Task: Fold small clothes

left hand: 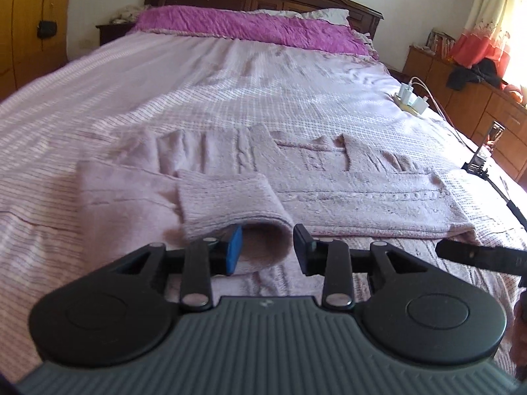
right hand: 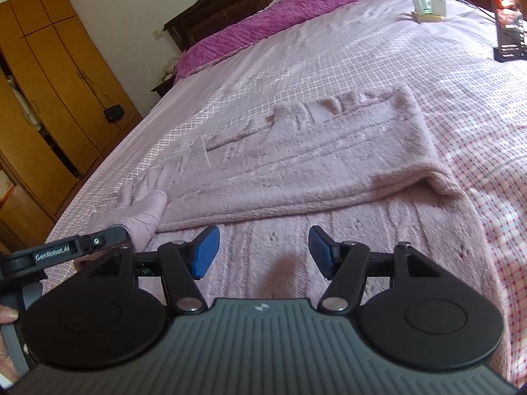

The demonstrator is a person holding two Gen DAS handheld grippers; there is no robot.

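Observation:
A pale pink knitted sweater [left hand: 346,194] lies partly folded on the bed, and it also shows in the right wrist view [right hand: 313,171]. Its ribbed sleeve cuff [left hand: 227,200] lies folded over at the near left. My left gripper [left hand: 267,247] is open, its jaws standing either side of the cuff's open end. My right gripper [right hand: 263,251] is open and empty, just above the sweater's near hem. The right gripper's finger shows at the left view's right edge [left hand: 477,256]. The left gripper's finger shows at the right view's left edge [right hand: 66,250].
The bed has a pink checked cover [left hand: 230,92] and a magenta pillow [left hand: 250,26] by the dark headboard. A power strip with chargers [left hand: 411,98] and a phone on a stand [right hand: 509,16] sit at the bed's right side. A wooden wardrobe [right hand: 56,75] stands left, a dresser [left hand: 467,98] right.

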